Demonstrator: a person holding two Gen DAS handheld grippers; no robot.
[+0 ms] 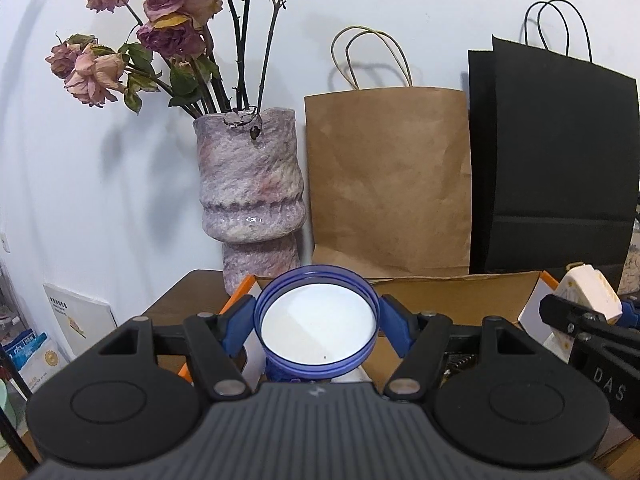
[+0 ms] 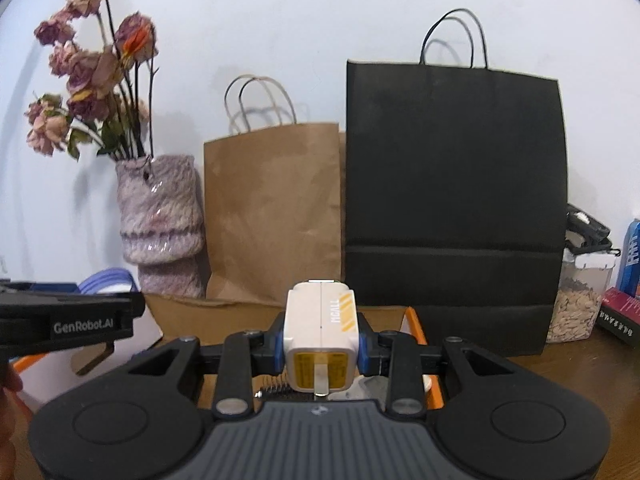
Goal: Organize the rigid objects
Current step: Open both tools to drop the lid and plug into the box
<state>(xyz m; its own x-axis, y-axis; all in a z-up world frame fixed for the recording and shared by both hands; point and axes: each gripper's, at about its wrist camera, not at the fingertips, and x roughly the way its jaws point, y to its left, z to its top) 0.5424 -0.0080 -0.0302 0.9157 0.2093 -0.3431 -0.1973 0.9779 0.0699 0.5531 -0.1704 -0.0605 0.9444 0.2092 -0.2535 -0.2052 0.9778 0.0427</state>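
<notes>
Left gripper (image 1: 318,320) clamps round blue plastic lid (image 1: 318,322), white inside. Right gripper (image 2: 319,346) pinches white-and-yellow block-shaped charger (image 2: 319,334) above open cardboard box (image 2: 208,312).

- "MCALL" runs up the side of the white charger (image 2: 320,336)
- "GenRobot.AI" is on the left gripper (image 2: 72,326) body
- "DAS" is on the right gripper (image 1: 592,344), rest cut off

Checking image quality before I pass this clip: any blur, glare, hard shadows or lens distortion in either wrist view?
Left wrist view: sharp; strong fisheye bending with dark corners; bag handles and flowers cast soft shadows on the wall; a small glare spot on the vase; the blue lid in the left gripper is clear. Right wrist view: slightly softer, flowers blurred; the charger in the right gripper is readable.
</notes>
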